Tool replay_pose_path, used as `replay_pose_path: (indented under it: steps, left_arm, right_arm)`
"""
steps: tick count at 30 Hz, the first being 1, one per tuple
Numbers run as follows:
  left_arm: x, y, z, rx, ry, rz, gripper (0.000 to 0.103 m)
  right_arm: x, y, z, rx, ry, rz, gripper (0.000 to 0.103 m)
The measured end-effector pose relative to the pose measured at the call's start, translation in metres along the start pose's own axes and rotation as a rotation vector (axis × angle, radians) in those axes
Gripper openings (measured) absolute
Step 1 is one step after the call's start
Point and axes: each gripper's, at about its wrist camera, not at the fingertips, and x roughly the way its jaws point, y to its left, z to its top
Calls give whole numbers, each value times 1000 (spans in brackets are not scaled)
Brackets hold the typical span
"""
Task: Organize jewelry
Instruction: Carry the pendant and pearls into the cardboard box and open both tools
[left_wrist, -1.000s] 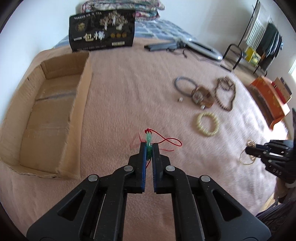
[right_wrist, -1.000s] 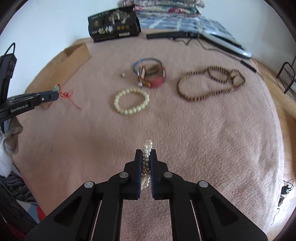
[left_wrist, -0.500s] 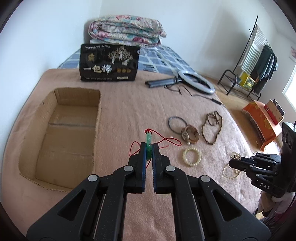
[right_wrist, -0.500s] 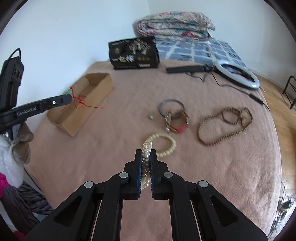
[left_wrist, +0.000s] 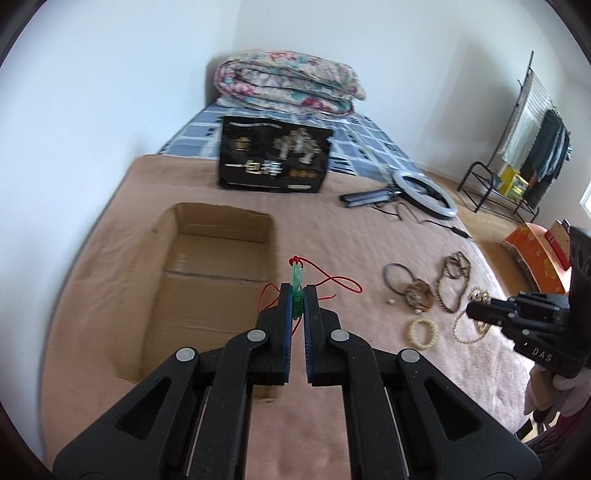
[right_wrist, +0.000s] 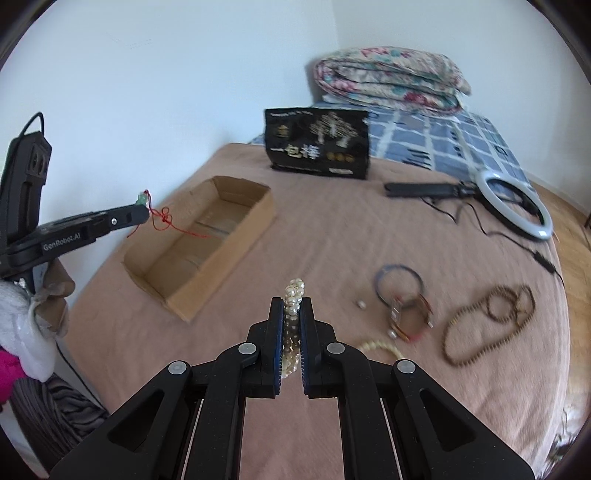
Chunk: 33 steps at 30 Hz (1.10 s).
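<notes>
My left gripper (left_wrist: 296, 291) is shut on a green pendant (left_wrist: 296, 277) whose red cord (left_wrist: 334, 281) trails loose, lifted above the pink blanket beside the open cardboard box (left_wrist: 207, 280). In the right wrist view that left gripper (right_wrist: 142, 214) hangs left of the cardboard box (right_wrist: 207, 254). My right gripper (right_wrist: 291, 306) is shut on a pearl necklace (right_wrist: 293, 291), raised above the blanket; its strand dangles below the right gripper (left_wrist: 471, 310) in the left wrist view. A cream bead bracelet (left_wrist: 423, 332), a dark bangle (left_wrist: 397, 275), a watch (left_wrist: 419, 299) and a brown bead necklace (left_wrist: 454, 282) lie on the blanket.
A black printed bag (left_wrist: 273, 162) stands behind the box. A ring light with its cable (left_wrist: 424, 192) lies at the back right. A folded quilt (left_wrist: 288, 86) rests at the head of the bed. A clothes rack (left_wrist: 532, 147) and an orange box (left_wrist: 535, 254) stand beyond the bed's right edge.
Both grippers have risen from the blanket with their pieces held and drawn back, so more of the bed and room shows. The box now lies nearer the centre of both views.
</notes>
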Motion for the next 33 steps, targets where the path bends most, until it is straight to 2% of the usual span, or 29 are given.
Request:
replay_pose_path:
  steps: [11,21,33]
  left_arm:
    - [3,65,-10,-31,25,81,3]
    - [23,83,-21,-35,66,97,3]
    - [47,95,-34,-31,118,109,3]
  right_arm:
    - [51,51,45,-47,4,86,6]
    - [101,87,65,-82,38,125,6]
    - [152,102,74,-73,82,128,6]
